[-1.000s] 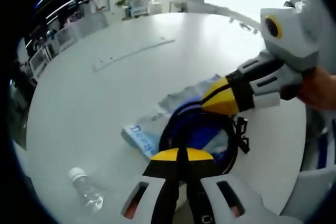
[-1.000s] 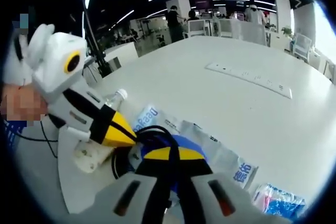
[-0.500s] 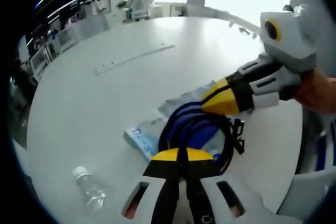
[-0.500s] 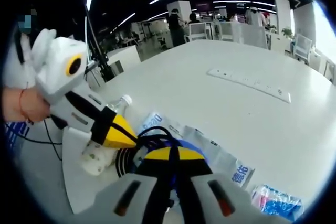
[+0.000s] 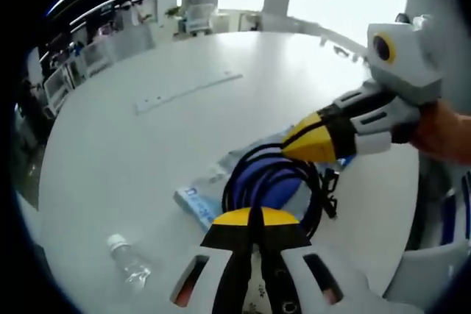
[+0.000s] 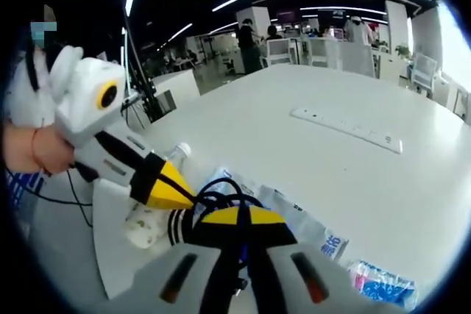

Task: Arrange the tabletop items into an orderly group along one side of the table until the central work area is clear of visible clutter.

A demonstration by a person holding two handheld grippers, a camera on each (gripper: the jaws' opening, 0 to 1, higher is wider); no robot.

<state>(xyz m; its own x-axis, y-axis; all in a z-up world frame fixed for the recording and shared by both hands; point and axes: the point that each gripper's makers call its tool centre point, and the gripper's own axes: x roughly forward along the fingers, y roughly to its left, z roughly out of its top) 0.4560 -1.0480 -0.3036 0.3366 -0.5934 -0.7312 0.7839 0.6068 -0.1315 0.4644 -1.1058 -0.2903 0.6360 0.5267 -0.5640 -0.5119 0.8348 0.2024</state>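
Both grippers clamp the coiled cable (image 5: 276, 185): left gripper (image 5: 250, 218) closed at its 6 o'clock edge, right gripper (image 5: 298, 145) closed at 1 o'clock, above the packet (image 5: 197, 198).

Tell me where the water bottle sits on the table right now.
In the left gripper view the water bottle lies on its side at the lower left, apart from the coiled cable and the packet under it.
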